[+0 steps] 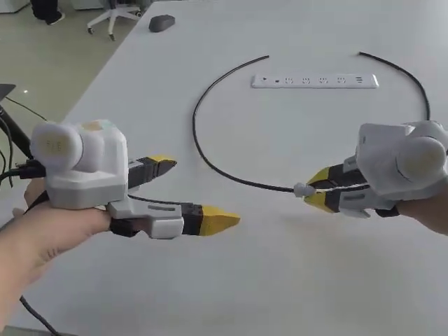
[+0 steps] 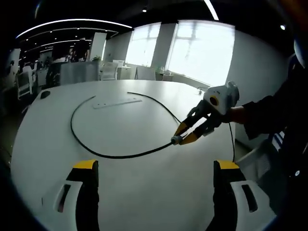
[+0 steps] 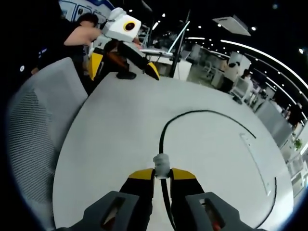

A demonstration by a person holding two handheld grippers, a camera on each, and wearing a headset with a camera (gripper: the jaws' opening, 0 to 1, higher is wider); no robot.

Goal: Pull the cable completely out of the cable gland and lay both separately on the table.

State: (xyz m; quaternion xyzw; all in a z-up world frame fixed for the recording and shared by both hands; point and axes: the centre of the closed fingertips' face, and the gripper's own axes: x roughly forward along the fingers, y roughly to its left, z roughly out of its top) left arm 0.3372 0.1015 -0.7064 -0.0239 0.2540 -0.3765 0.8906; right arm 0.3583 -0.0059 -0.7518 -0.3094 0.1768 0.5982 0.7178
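Seemingly ribbed white gland, thin black cable — curved

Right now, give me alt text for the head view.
The right claw pinches the white cable gland on a black cable that loops across the white table past a power strip. The left claw is open, empty.

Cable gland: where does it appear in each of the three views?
Head view: cable gland at centre-right, at the right tool's tips.
Left gripper view: cable gland right of centre.
Right gripper view: cable gland lower centre.
Shared landmark: the black cable running from it.
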